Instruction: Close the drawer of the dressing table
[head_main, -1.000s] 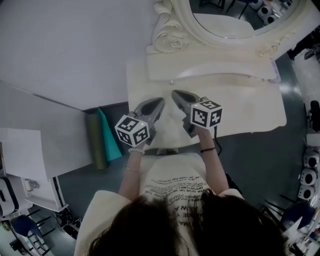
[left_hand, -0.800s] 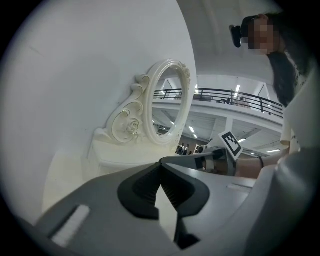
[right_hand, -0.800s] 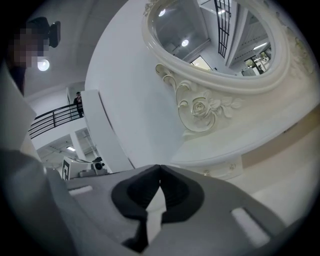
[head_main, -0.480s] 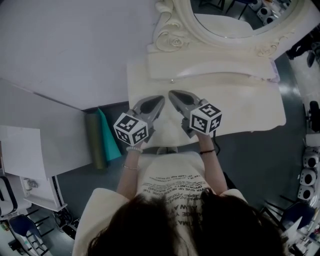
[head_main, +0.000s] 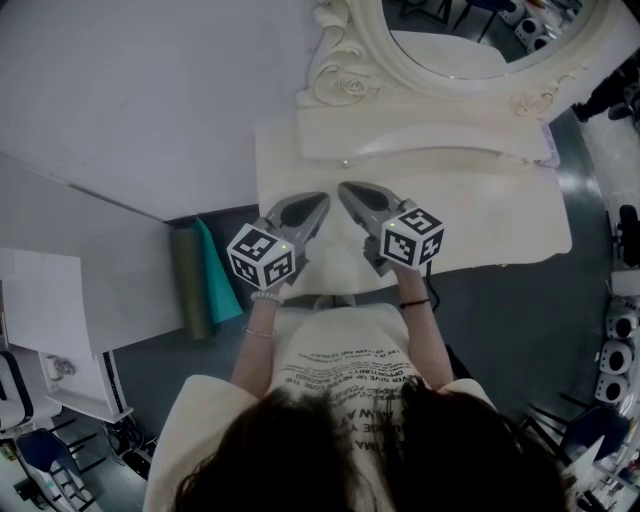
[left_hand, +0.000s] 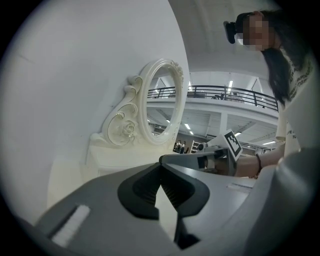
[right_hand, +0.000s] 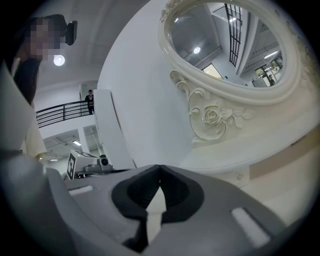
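Observation:
The cream dressing table (head_main: 500, 215) stands against the wall, with its carved oval mirror (head_main: 470, 40) at the back. A small knob (head_main: 345, 163) shows on the raised shelf front below the mirror, seen again as the knob (right_hand: 240, 176) in the right gripper view. No open drawer shows from above. Both grippers hover side by side over the tabletop's left front part. My left gripper (head_main: 321, 200) (left_hand: 161, 165) is shut, tips touching, nothing between them. My right gripper (head_main: 343, 187) (right_hand: 159, 167) is also shut and empty, a little nearer the shelf.
A rolled green mat (head_main: 190, 280) and a teal piece (head_main: 218, 272) lie on the floor left of the table. A white cabinet (head_main: 60, 330) stands at lower left. Dark equipment (head_main: 622, 330) lines the right edge. A grey wall (head_main: 150, 90) runs behind.
My right gripper has shifted slightly toward the back of the table and rolled a little. The left gripper has stayed in place.

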